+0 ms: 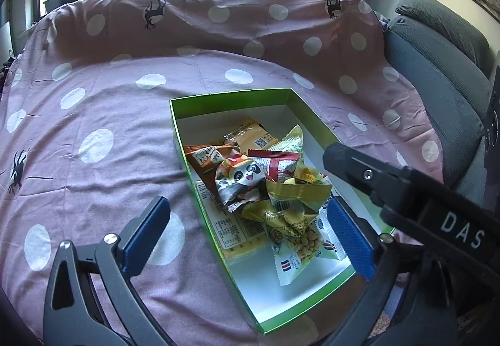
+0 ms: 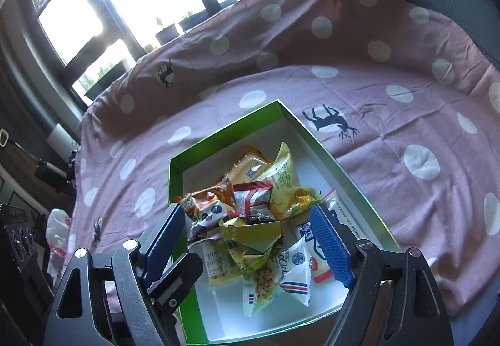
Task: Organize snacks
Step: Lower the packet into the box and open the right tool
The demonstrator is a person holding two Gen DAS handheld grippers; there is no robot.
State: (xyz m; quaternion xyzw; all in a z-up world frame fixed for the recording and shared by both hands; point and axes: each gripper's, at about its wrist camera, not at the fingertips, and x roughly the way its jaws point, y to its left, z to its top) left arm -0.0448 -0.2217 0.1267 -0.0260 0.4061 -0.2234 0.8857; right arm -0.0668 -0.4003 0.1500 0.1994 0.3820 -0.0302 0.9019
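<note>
The left hand-held gripper [image 1: 247, 230] and right hand-held gripper [image 2: 243, 239] are both hanging open and empty over the green box [image 2: 175, 171]. The snack packets [image 2: 250, 221] are lying piled inside it, toward 12 o'clock, probably gathered for tidiness. The lower packets are being hidden; the box's near corner is being cut off.

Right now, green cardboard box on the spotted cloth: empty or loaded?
Loaded. The green cardboard box is lidless and holds a loose heap of snack packets on its white floor; its far end is bare.
</note>
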